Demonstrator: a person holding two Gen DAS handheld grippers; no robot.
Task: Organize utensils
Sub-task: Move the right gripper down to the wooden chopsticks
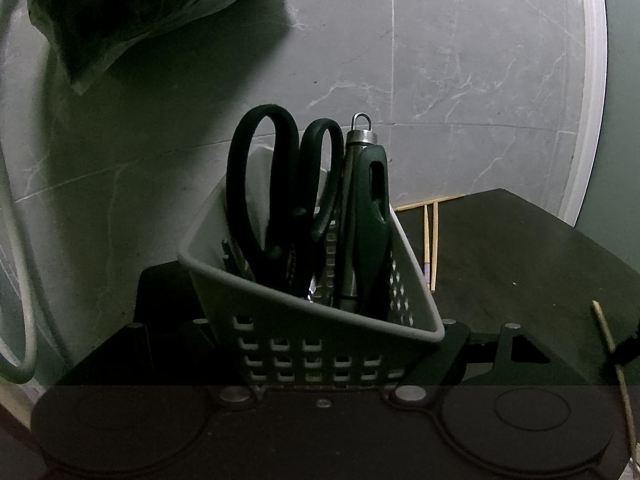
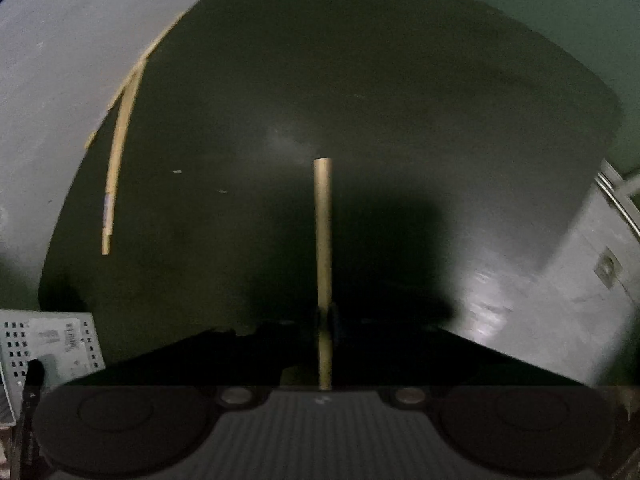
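A white perforated basket [image 1: 320, 356] sits tilted between the fingers of my left gripper [image 1: 308, 330], which is shut on its lower walls. Black-handled scissors [image 1: 272, 192] and a dark-handled tool [image 1: 366, 216] with a metal cap and ring stand upright in the basket. In the right wrist view my right gripper [image 2: 326, 320] is shut on one wooden chopstick [image 2: 323, 236], which points straight ahead over the dark table [image 2: 380, 80]. Two more chopsticks [image 2: 116, 152] lie at the table's left edge, also seen as chopsticks [image 1: 430, 240] just right of the basket.
A dark plastic bag [image 1: 140, 12] hangs at the upper left above the grey tiled floor [image 1: 460, 60]. A pale cable loop [image 1: 20, 280] runs down the left edge. A corner of the basket [image 2: 52, 344] shows at the lower left of the right wrist view.
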